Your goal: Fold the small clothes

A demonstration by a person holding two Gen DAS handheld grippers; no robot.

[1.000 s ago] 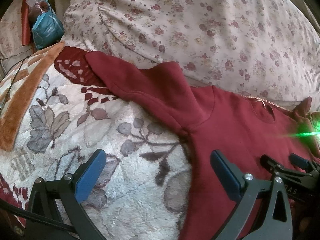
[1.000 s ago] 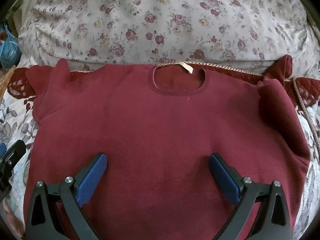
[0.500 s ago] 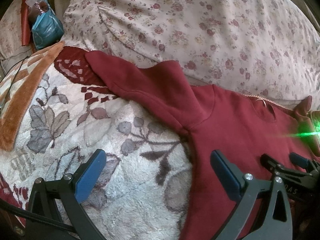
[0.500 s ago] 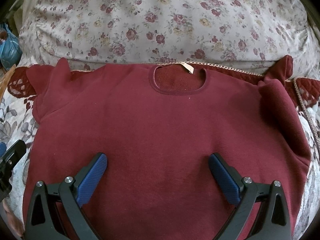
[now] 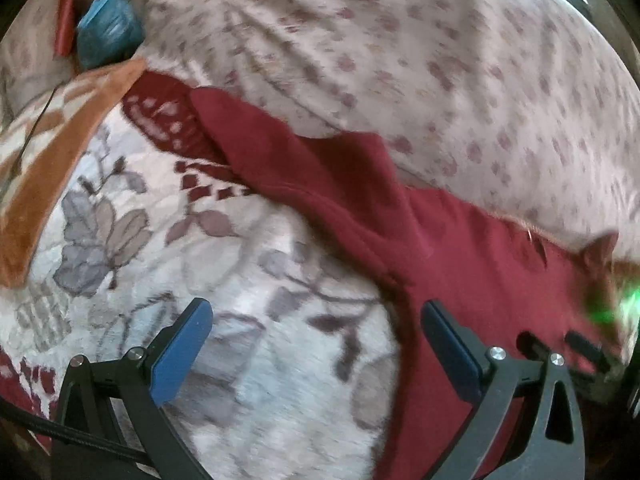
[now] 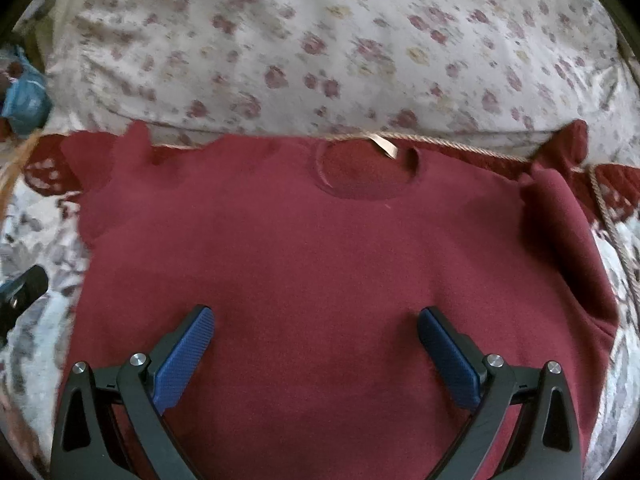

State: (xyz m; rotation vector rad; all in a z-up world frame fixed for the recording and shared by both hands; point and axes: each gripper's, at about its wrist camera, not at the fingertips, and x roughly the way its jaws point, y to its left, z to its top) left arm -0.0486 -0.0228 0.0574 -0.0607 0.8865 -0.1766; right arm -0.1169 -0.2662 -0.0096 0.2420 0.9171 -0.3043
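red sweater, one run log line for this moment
red sweater flat on blanket, unfolded | left gripper open at its edge | right gripper open over its middle | nothing held

Soft daylight, motion-blurred fisheye views, dark corners, green glare at right edge.

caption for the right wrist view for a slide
Open right gripper over a flat maroon sweatshirt on a floral blanket.
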